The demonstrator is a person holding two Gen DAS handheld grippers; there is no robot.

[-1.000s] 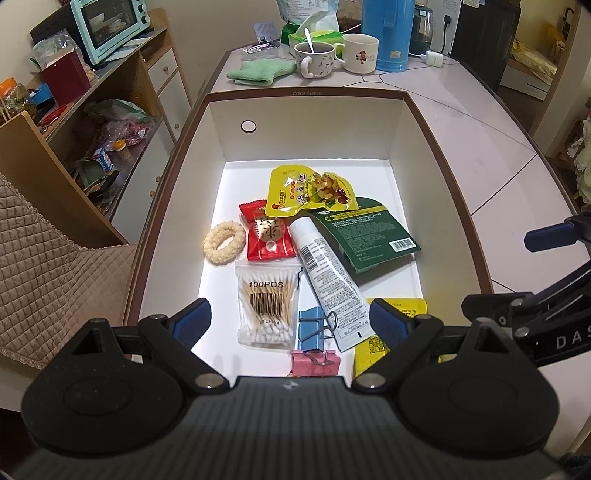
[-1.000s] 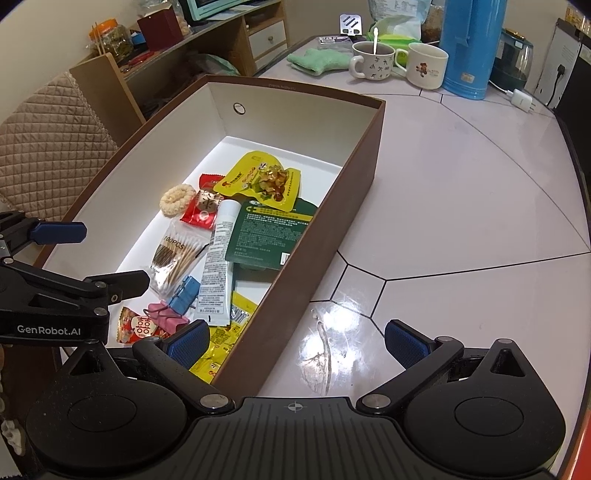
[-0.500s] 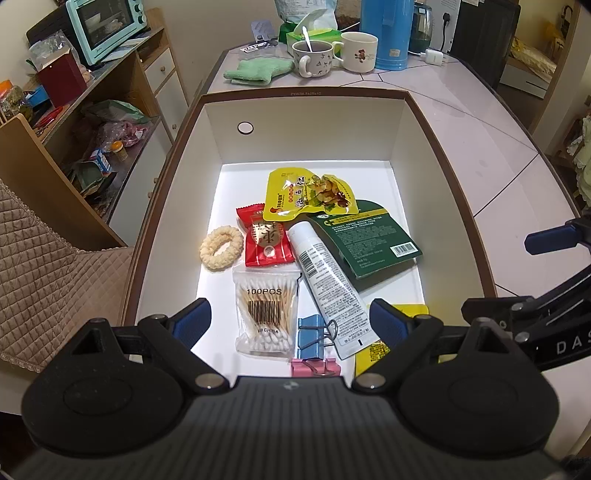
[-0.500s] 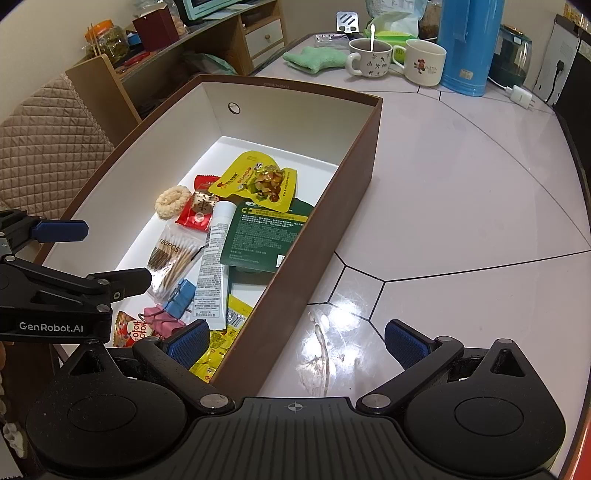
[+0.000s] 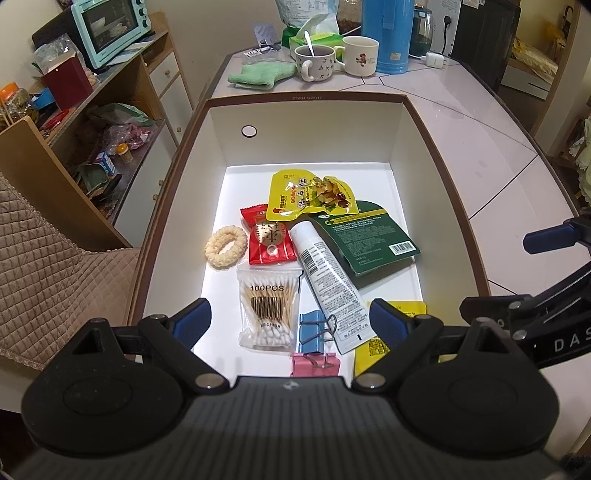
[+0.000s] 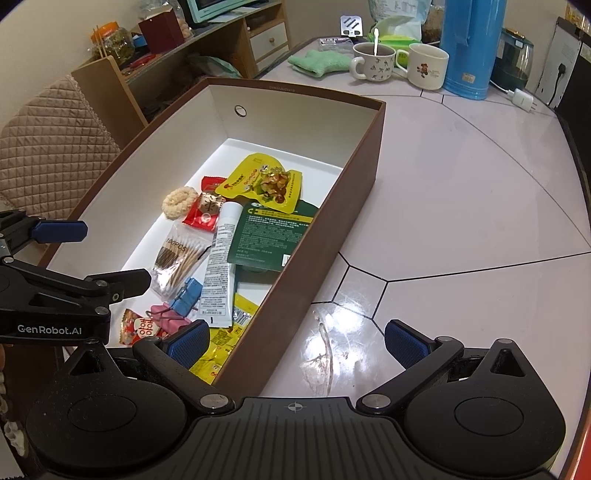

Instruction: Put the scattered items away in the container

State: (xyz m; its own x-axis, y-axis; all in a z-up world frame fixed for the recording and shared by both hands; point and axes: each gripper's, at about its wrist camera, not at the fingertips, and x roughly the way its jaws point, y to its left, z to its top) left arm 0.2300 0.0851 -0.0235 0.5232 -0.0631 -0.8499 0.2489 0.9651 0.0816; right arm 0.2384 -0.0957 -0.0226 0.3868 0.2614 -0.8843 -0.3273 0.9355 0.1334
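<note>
Left gripper (image 5: 290, 317) hung over the near end of the box (image 5: 443, 162), jaws spread wide, nothing between them. Right gripper (image 6: 293, 341) also spread wide and empty, straddling the box's near right wall, one finger inside, one out over the table (image 6: 461, 206).

Task items all sat inside the box: cotton swab pack (image 5: 267, 306), white tube (image 5: 327, 286) lying across the green card pack (image 5: 369, 240), yellow snack pouch (image 5: 312, 195), red sachet (image 5: 269, 240), ring-shaped item (image 5: 226, 246), blue binder clip (image 5: 312, 332), pink binder clip (image 5: 316, 363), a second yellow pouch (image 6: 218, 339) at the near end. No loose item visible on the table near the box, so the task looked done or nearly so.

Risks, judged: the right gripper's inner finger was close to the box wall; a careless withdrawal could catch the rim and drag or tip the box. The left one dipping lower could nudge the clips or swabs. The two grippers were near each other, so collision was possible.

Surface: glossy pale tiled tabletop with dark seams, a smear near the box corner. Far end held two mugs (image 6: 402, 66), a blue thermos (image 6: 472, 48), a green cloth (image 6: 317, 62). Shelving with a teal toaster oven (image 5: 110, 29) stood on the left, and a quilted chair cover (image 5: 48, 266).
</note>
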